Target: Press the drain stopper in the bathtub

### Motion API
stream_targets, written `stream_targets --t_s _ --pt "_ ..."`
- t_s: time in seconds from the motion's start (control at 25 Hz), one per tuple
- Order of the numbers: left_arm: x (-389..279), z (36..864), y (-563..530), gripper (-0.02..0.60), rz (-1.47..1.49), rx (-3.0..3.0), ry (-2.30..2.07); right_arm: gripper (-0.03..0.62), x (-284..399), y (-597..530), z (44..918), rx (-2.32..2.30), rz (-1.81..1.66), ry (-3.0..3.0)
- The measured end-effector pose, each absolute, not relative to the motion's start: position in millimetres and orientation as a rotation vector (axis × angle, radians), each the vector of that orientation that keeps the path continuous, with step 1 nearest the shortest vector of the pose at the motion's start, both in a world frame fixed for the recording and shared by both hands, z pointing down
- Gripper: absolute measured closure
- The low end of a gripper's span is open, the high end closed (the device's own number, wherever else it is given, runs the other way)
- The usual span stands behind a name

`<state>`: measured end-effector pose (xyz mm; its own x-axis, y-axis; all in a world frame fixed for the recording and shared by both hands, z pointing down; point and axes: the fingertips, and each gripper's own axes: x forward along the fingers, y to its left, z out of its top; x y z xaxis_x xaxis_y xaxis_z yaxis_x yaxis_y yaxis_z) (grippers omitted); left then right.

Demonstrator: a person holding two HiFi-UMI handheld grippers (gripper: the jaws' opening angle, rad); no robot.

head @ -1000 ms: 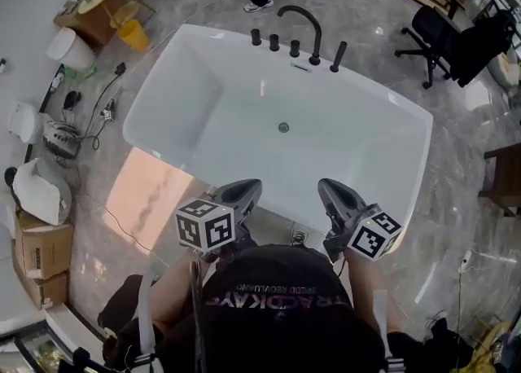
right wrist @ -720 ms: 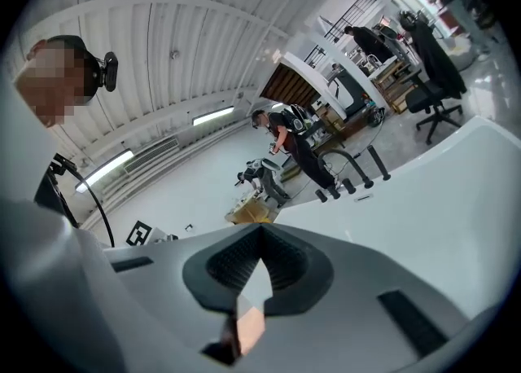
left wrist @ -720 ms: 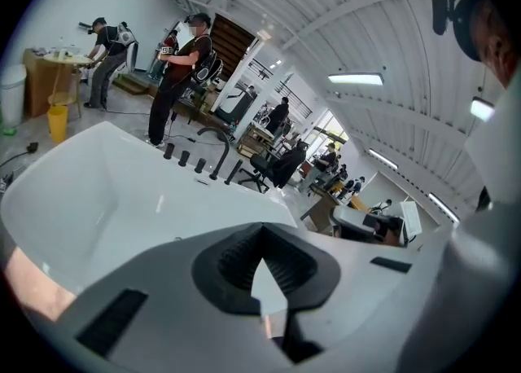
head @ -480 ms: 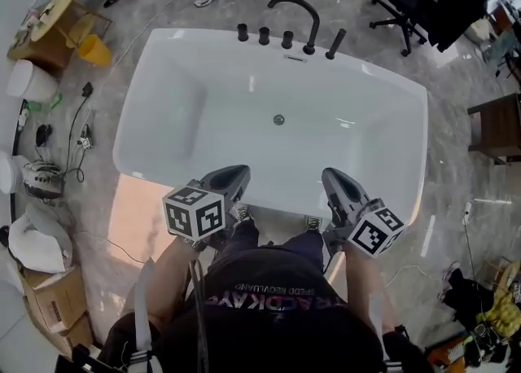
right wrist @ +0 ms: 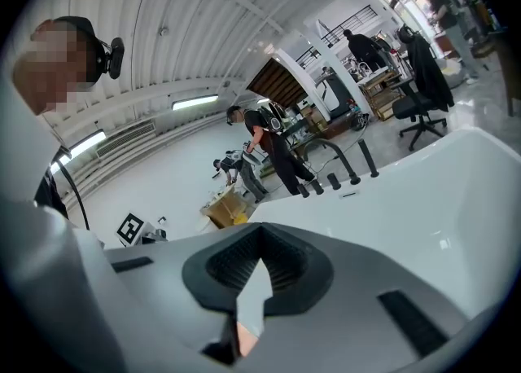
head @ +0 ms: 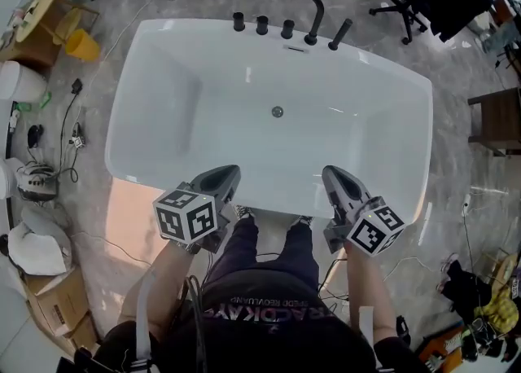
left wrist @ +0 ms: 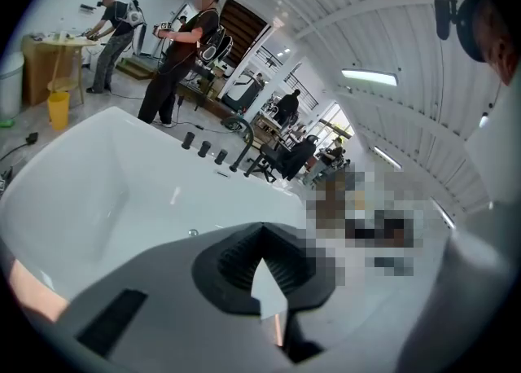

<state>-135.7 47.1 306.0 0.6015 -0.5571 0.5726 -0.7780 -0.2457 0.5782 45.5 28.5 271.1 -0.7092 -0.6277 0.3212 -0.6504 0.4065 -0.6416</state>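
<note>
Left gripper [head: 221, 176], right gripper [head: 334, 177]: jaws closed, empty, over near tub [head: 155, 131] rim. Stopper [head: 278, 111] well apart: small, rigid, probably slick; push centre squarely.

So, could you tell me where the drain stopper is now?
In the head view, the drain stopper sits mid-floor in the bathtub, in line with the black faucet.

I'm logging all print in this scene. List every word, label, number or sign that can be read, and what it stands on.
"TRACKDAYS": on the person's black shirt, upside down in the head view; likely reading.
Smaller line beside it: too small to read.
Left cube, right cube: black-and-white square patterns only, no words.
Tub: no print that can be read.
</note>
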Motion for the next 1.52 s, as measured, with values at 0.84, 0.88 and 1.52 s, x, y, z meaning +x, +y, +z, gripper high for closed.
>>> stream_targets --t_s 0.84,0.88,1.52 --pt "-75.6 432.2 4.9 0.578 0.677 2.154 -1.139 0.582 63.4 -54.6 420.7 0.831 1.026 -2.505" --pt "-70.8 440.9 0.6 0.578 0.687 2.174 -1.123 0.582 62.8 -58.7 431.3 0.821 1.017 -2.497" --pt "-60.6 568.1 -21.8 0.578 0.916 2.445 -0.930 0.582 14.6 -140.4 657.5 0.772 0.898 -2.327"
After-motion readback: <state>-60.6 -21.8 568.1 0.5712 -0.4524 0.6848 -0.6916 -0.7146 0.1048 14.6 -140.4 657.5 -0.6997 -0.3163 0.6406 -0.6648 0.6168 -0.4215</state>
